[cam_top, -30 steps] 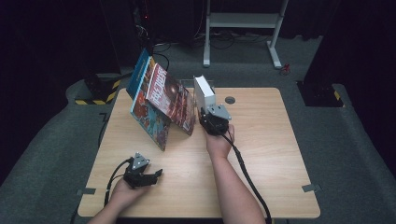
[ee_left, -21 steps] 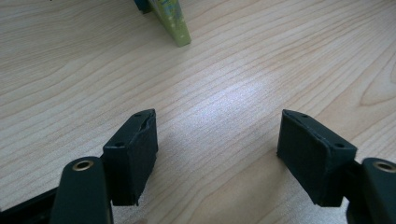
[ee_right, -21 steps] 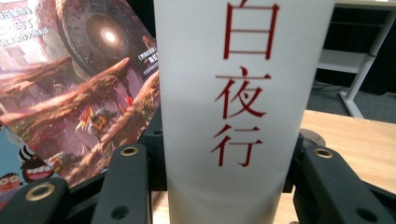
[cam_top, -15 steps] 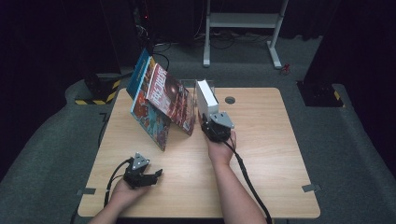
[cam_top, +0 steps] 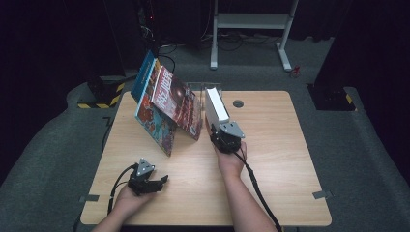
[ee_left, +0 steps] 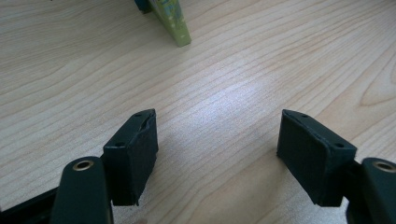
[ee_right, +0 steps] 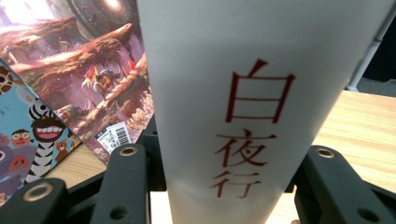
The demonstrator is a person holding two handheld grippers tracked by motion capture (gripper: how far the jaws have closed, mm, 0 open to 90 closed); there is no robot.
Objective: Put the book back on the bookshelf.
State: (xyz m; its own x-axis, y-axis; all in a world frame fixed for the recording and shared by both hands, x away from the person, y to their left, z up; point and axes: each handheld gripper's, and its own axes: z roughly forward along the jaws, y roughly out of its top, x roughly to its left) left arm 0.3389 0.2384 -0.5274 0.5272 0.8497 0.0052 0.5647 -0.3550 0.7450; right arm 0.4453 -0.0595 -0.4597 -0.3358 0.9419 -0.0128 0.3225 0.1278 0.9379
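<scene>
I'm working over a light wooden table (cam_top: 270, 159) on grey carpet, the room beyond it dark, with a white frame (cam_top: 251, 21) standing behind. My right gripper (cam_top: 225, 137) is clamped on the spine of a white book (cam_top: 216, 104) with red characters, standing upright near the table's middle. Just to its left two picture books (cam_top: 167, 108) lean back toward the far-left edge. My left gripper (cam_top: 145, 180) rests low near the front-left corner, jaws spread wide over bare wood, holding nothing. The table's right half and front centre lie open.
</scene>
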